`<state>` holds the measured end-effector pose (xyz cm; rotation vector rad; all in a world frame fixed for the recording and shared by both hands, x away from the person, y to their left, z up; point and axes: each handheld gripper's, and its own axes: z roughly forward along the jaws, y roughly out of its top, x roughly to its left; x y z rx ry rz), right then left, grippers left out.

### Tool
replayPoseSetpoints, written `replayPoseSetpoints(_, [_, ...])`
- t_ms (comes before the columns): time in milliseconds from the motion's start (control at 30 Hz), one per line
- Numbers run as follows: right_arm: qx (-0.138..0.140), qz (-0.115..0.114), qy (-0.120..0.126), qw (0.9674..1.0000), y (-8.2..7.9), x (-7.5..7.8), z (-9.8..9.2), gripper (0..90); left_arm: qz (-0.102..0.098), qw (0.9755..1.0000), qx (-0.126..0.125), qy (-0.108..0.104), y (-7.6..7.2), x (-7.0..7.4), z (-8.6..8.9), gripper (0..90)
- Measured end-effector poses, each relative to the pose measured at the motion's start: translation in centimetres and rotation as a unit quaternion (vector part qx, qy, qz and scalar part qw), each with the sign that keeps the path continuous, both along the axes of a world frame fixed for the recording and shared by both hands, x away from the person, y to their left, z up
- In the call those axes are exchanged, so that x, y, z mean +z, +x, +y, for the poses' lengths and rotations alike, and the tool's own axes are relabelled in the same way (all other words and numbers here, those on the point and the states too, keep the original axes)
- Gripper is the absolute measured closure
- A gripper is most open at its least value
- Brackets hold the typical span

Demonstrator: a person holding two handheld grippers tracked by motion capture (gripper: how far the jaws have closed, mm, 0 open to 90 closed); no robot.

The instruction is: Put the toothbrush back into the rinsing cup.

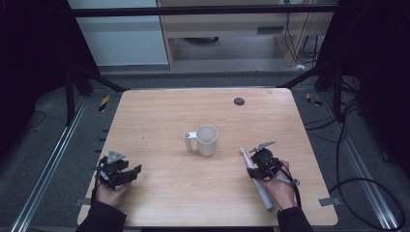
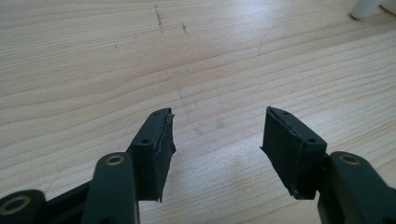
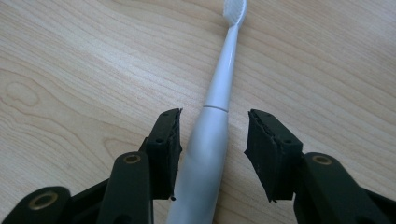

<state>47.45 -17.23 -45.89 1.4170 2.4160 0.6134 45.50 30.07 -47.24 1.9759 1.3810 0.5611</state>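
A white electric toothbrush (image 1: 263, 193) lies flat on the wooden table (image 1: 159, 111) at the front right, its bristle head pointing towards a white mug (image 1: 207, 140) that stands upright in the middle. My right gripper (image 1: 255, 166) sits low over the brush. In the right gripper view the toothbrush (image 3: 219, 88) handle runs between the jaws of the right gripper (image 3: 214, 135), which is open; the left pad is at the handle, the right pad apart from it. My left gripper (image 1: 129, 175) rests at the front left. The left gripper (image 2: 218, 133) is open over bare wood.
A small black round disc (image 1: 239, 101) sits in the tabletop near the far edge. The mug's handle (image 2: 369, 8) shows at the top right of the left gripper view. Cables (image 1: 358, 183) lie on the floor to the table's right, beyond its edge.
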Motion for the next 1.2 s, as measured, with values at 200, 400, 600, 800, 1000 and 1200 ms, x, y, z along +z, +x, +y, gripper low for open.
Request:
replayPoseSetpoints(200, [-0.002, 0.013, 0.000, 0.9999, 0.2, -0.7, 0.1, 54.5, 0.003, 1.0000, -0.002, 0.003, 0.0, 0.0, 0.0, 41.9])
replayPoseSetpoints(400, [-0.003, 0.020, -0.002, 0.9998, 0.3, -1.0, 0.2, 54.8, 0.003, 1.0000, -0.001, 0.001, 0.0, -0.1, 0.0, 41.9])
replayPoseSetpoints(600, [-0.007, 0.028, -0.005, 0.9996, 0.4, -1.3, 0.2, 56.3, 0.006, 1.0000, -0.002, 0.001, 0.1, -0.1, -0.1, 41.8])
replayPoseSetpoints(800, [-0.010, 0.036, -0.008, 0.9993, 0.5, -1.4, 0.3, 59.1, 0.008, 1.0000, -0.003, 0.003, 0.1, -0.1, 0.0, 41.8])
replayPoseSetpoints(1000, [-0.008, 0.040, -0.007, 0.9991, 0.5, -1.5, 0.3, 63.7, 0.008, 1.0000, -0.004, 0.004, 0.1, -0.1, 0.0, 41.8])
replayPoseSetpoints(1200, [-0.010, 0.049, -0.006, 0.9987, 0.5, -1.4, 0.4, 66.8, 0.009, 0.9999, -0.004, 0.004, 0.1, -0.2, -0.1, 41.8])
